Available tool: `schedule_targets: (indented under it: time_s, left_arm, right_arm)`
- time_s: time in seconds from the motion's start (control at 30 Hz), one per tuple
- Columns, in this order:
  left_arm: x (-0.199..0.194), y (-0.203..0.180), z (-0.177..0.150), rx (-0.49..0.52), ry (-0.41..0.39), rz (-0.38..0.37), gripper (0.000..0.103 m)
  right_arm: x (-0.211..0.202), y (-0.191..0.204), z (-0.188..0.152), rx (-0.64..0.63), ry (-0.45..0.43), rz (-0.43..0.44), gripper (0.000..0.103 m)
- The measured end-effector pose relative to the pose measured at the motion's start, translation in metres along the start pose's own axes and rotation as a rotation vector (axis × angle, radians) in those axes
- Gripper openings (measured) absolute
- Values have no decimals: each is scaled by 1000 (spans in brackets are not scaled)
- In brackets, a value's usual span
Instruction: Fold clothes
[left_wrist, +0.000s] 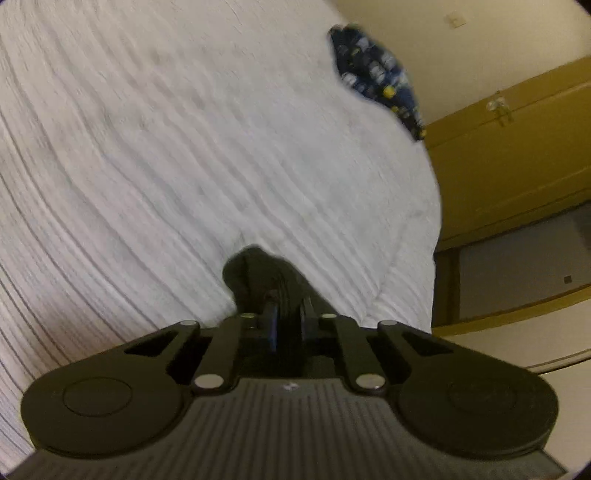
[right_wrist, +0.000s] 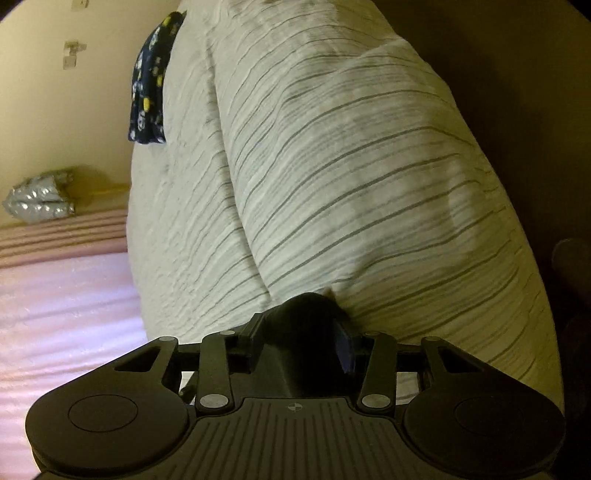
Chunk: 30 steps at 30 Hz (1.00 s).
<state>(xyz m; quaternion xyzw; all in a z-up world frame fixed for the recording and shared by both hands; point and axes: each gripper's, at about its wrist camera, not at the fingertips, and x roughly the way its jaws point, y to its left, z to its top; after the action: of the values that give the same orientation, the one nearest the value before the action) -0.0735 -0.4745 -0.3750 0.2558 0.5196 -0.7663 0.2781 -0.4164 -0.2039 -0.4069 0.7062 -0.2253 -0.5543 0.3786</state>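
A: Where's the garment relative to the grippers?

B: Striped white cloth (left_wrist: 207, 140) fills both wrist views, running straight ahead and away from each set of fingers. Left gripper (left_wrist: 286, 306) has its fingers drawn close together with a dark wad of fabric bunched between them. It's pinching something, most likely an edge of the cloth, but the blur makes it hard to confirm.

A: Right side?

B: Right gripper (right_wrist: 314, 314) is narrow too, fingers pulled in with the striped cloth (right_wrist: 351, 166) gathering right at the tips. Reads as a grip on a cloth edge. The pinch line itself is hidden by the finger housing.

A: Long axis?

B: In the right view a crease runs near-to-far, from the fingers up toward the top of frame, with stripes crossing it at a slant. So the long axis runs away from the grippers, the far end well apart from both.

A: Which hand's nearer to what matters?

B: Both are at the near edge; can't tell which one is closer. Judgement: the next move is carrying the near edge over toward the far end, both hands together.

A: Anything else around?

B: Dark blue patterned garment (left_wrist: 376, 74) at the far right of the cloth, also visible far left in the right view (right_wrist: 151, 85). Pink bedding (right_wrist: 62, 295) on the left, below the cloth. Yellow-brown cabinet (left_wrist: 509, 155) on the right.
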Motion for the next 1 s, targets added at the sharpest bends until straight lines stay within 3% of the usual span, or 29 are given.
schedule_targets:
  time_s: [0.13, 0.3, 0.37, 0.43, 0.5, 0.6, 0.77, 0.87, 1.0]
  left_arm:
    - [-10, -3, -16, 137, -104, -4, 9]
    - [10, 3, -19, 154, -91, 73, 10]
    - [6, -8, -17, 179, -96, 107, 12]
    - [-8, -22, -19, 202, -122, 164, 12]
    - [-27, -38, -22, 233, -151, 232, 11]
    - [-48, -62, -39, 307, -123, 217, 11]
    - [-30, -87, -82, 496, 10, 235, 7]
    - [-28, -65, -104, 473, 56, 272, 3]
    - [-57, -35, -122, 368, 46, 312, 3]
  right_arm:
    - [-12, 11, -10, -152, -69, -22, 14]
    - [1, 6, -19, -195, -99, -77, 15]
    - [-1, 17, -18, -265, -76, -111, 20]
    - [-12, 29, -16, -316, -93, -155, 38]
    - [-25, 45, -17, -416, -141, -220, 41]
    - [-40, 71, -32, -640, -195, -279, 41]
    - [-17, 103, -100, -1030, -137, -295, 40]
    - [-2, 93, -147, -1191, -49, -303, 40]
    - [-15, 53, -195, -1223, 119, -231, 34]
